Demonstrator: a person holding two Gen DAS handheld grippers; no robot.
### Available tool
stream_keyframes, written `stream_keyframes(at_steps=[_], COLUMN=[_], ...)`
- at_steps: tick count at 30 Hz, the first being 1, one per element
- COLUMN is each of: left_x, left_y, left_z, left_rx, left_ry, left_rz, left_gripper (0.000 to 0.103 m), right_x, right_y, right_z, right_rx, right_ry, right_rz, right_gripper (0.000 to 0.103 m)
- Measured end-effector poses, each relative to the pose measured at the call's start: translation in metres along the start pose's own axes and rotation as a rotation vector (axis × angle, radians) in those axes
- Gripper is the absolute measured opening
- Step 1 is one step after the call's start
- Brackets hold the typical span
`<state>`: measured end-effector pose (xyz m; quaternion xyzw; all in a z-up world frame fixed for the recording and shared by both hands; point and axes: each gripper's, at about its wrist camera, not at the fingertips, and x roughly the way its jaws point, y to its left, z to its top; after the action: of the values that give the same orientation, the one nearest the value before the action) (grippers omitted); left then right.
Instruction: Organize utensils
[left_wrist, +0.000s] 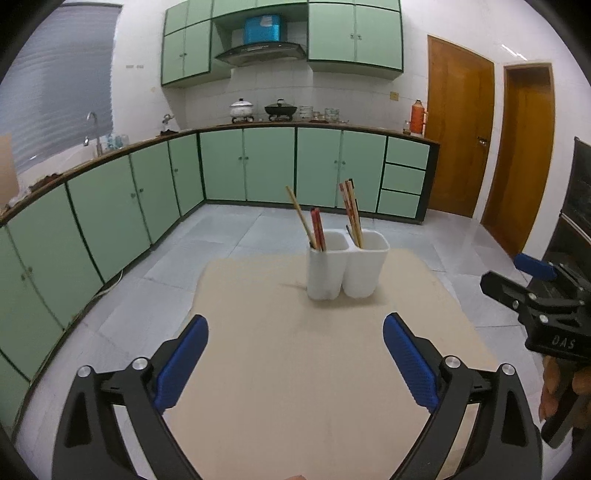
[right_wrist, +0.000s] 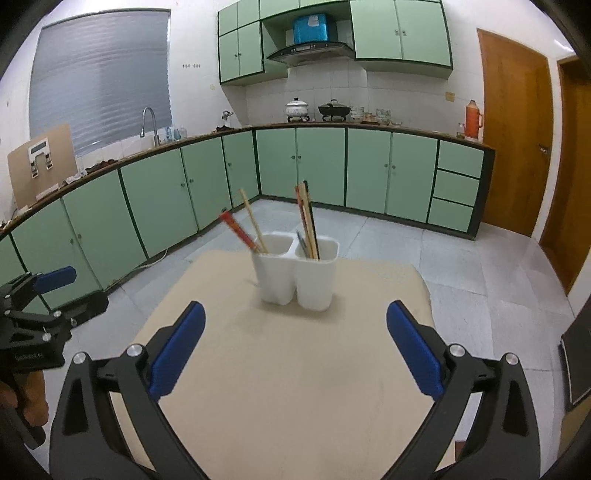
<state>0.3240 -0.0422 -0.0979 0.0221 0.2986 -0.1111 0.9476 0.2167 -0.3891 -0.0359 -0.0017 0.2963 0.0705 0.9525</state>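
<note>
A white two-compartment utensil holder (left_wrist: 345, 267) (right_wrist: 297, 273) stands upright on the beige table (left_wrist: 295, 369) (right_wrist: 295, 369). Its left compartment holds a pale wooden chopstick (left_wrist: 300, 216) (right_wrist: 253, 221) and red chopsticks (left_wrist: 317, 229) (right_wrist: 238, 230). Its right compartment holds several red and wooden chopsticks (left_wrist: 351, 212) (right_wrist: 307, 219). My left gripper (left_wrist: 295, 328) is open and empty, short of the holder; it also shows at the left edge of the right wrist view (right_wrist: 55, 291). My right gripper (right_wrist: 295, 317) is open and empty, short of the holder; it also shows at the right edge of the left wrist view (left_wrist: 517, 277).
Green kitchen cabinets (left_wrist: 269, 168) (right_wrist: 317, 166) run along the far wall and the left side, with pots and a sink on the counter. Wooden doors (left_wrist: 460, 125) (right_wrist: 513, 129) stand at the right. Grey tiled floor (left_wrist: 229, 229) lies around the table.
</note>
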Motion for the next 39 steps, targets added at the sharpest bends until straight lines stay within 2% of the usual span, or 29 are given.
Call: stream_keyframes(at_steps=[7,14,25,28,30,39], left_x=[-0.051,-0.102,-0.176,-0.194,-0.206,-0.263], left_y=[0.006,0.012,0.016,0.009,0.007,0.006], left_z=[-0.027,-0.056,-0.100,-0.111,-0.114,-0.141], left_rx=[-0.036,-0.058,-0.082,-0.067,-0.072,-0.116], left_ry=[-0.004,-0.029,-0.044,-0.048,-0.051,-0.098], left_rz=[0.017,0.057,0.117,0.133,0.128,0.193], left_gripper=[0.097,0.097,0.097,0.097,0.097,0.097], right_x=[-0.047,-0.092,-0.177,-0.199,-0.210,-0.254], right_y=[0.019,0.030,0.053,0.055,0.057,0.071], right_z=[-0.024,-0.049,-0.086,-0.095,-0.099,-0.122], right_rx=[0.004,0.080,0.034,0.047,0.059,0.086], right_ry=[0.015,0.029,-0.055,-0.061,-0.069,-0.065], right_rz=[-0.028,-0.059,-0.137,-0.139,-0.140,-0.131], right_gripper=[0.097,0.097,0.097,0.097,0.097,0.097])
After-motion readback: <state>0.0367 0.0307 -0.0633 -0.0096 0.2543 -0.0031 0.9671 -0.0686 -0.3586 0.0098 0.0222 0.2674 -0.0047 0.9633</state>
